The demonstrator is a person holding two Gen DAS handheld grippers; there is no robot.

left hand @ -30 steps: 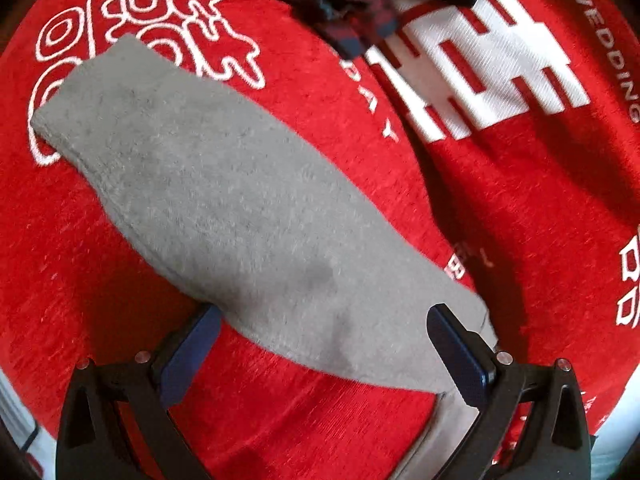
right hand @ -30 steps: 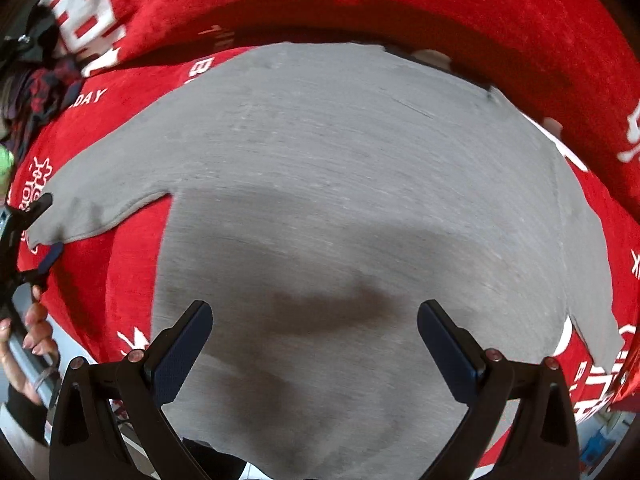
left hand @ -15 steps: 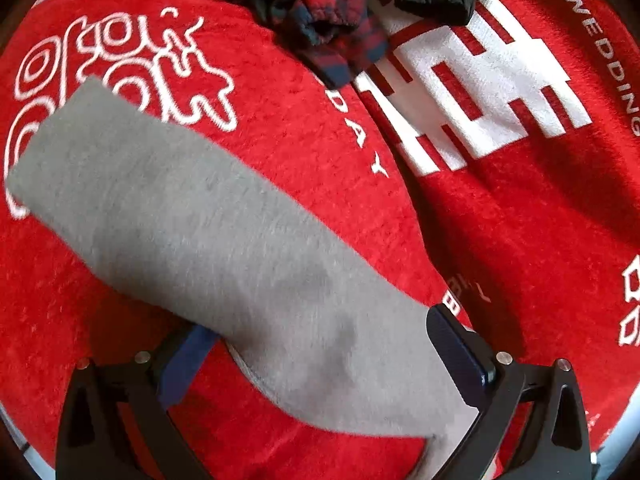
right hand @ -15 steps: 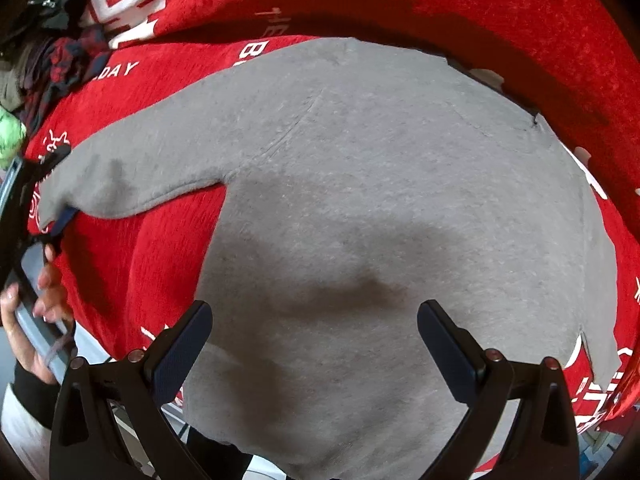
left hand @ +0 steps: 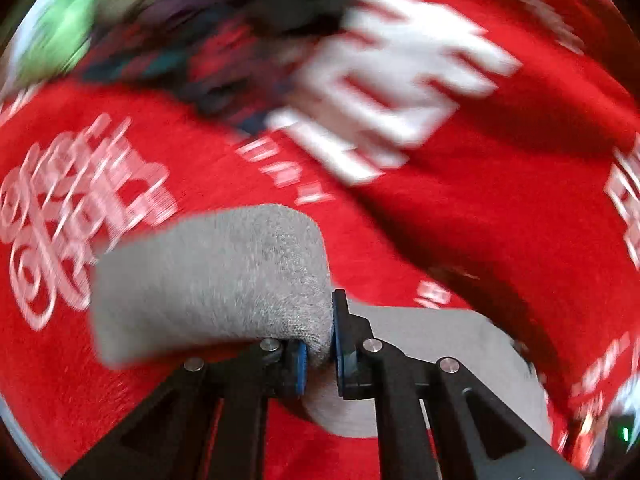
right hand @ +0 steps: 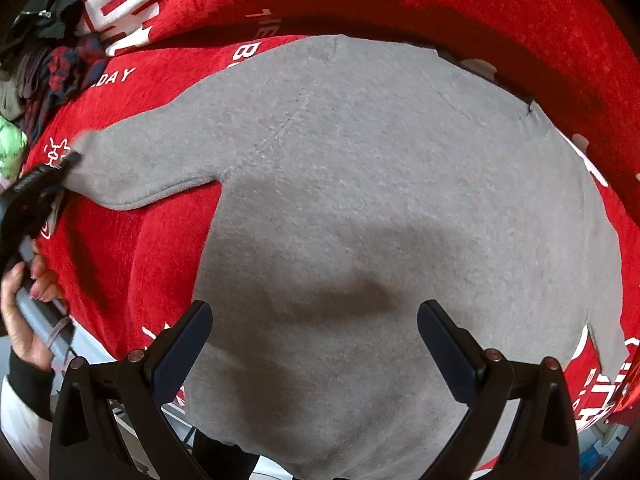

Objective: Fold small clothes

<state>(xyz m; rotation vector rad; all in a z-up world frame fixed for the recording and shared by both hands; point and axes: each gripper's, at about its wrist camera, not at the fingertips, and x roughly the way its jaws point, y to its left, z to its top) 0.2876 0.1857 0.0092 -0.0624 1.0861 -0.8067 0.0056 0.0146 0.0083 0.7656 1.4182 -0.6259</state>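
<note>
A grey sweatshirt [right hand: 380,200] lies flat on a red cloth with white print [right hand: 132,236]. Its left sleeve [right hand: 160,160] stretches out to the left. My left gripper [left hand: 320,350] is shut on the end of that sleeve [left hand: 216,276], which bunches up over the pads. The left gripper also shows at the left edge of the right wrist view [right hand: 36,188], at the sleeve's cuff. My right gripper [right hand: 314,338] is open and hovers over the lower body of the sweatshirt, touching nothing.
A heap of other clothes, plaid and black [right hand: 56,52], lies at the far left of the cloth, with something green [right hand: 10,152] beside it. The same heap shows blurred in the left wrist view [left hand: 208,52]. The table edge runs along the bottom left [right hand: 92,344].
My left gripper has closed on the sleeve end, which was lying flat between open fingers before. The left view is now motion-blurred. The right gripper has drawn back a little from the sweatshirt.
</note>
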